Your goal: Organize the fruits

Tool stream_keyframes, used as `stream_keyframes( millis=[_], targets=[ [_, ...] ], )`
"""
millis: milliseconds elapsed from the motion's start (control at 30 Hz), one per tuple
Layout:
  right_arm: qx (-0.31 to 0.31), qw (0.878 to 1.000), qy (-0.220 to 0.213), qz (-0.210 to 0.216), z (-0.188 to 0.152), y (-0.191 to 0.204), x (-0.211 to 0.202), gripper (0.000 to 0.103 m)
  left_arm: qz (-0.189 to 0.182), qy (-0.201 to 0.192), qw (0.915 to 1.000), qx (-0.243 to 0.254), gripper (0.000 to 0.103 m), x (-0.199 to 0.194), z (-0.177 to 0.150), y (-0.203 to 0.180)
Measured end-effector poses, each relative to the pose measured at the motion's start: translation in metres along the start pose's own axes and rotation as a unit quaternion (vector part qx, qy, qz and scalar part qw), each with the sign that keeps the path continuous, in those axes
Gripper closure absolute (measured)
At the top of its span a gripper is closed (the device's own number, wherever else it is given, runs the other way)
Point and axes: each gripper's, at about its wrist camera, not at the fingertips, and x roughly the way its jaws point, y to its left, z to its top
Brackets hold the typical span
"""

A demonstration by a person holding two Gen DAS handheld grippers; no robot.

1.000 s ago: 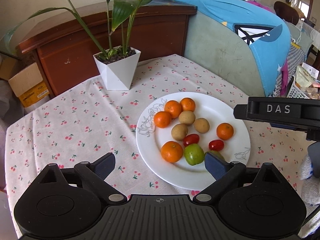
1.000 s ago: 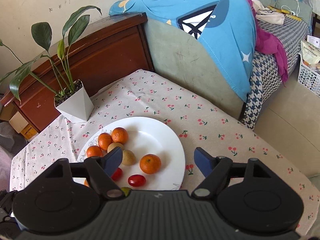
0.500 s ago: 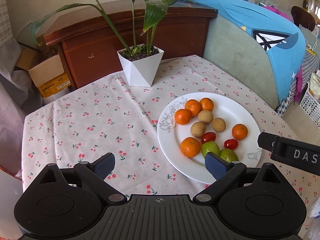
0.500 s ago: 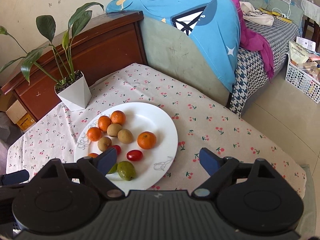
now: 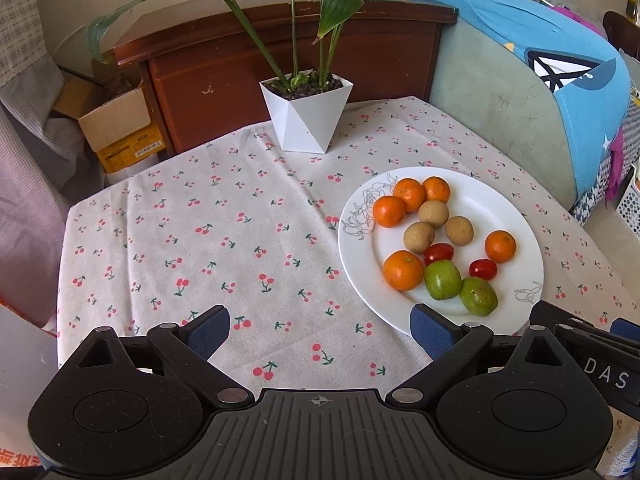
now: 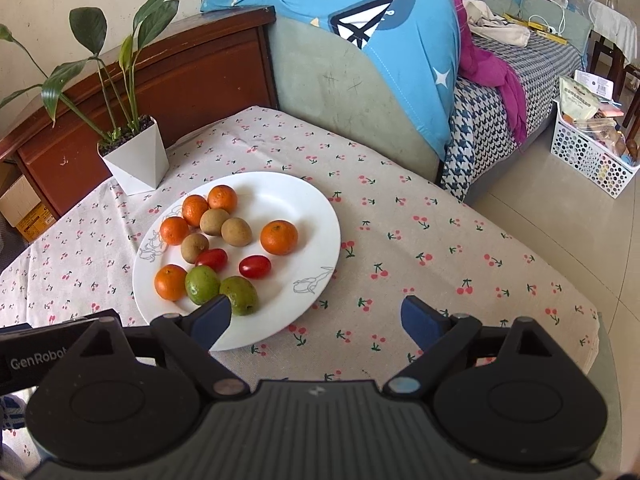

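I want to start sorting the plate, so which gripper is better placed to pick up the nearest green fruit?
Right, probably. The right gripper has its jaws opening, empty, with one finger beside the green fruit. The left gripper hangs open over bare tablecloth, beside the plate.

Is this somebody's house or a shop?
Most likely a house, a lived-in room: a sofa with clothes thrown over it, a potted plant, and a plate of fruit on a cherry-print tablecloth.

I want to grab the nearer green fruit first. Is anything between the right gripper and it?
Nothing visible. The right gripper, jaws opening and empty, hangs just short of the green fruit at the plate's near edge; the other fruits lie beyond or beside it.
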Motion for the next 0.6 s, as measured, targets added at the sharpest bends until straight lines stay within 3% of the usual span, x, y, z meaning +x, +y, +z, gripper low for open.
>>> stream_keyframes(
  millis=[600],
  targets=[
    [-0.021, 1.0, 0.0, -0.014, -0.004, 0.011, 0.008, 0.011, 0.036, 0.002, 0.9993, 0.012, 0.005, 0.008, 0.002, -0.003]
  ],
)
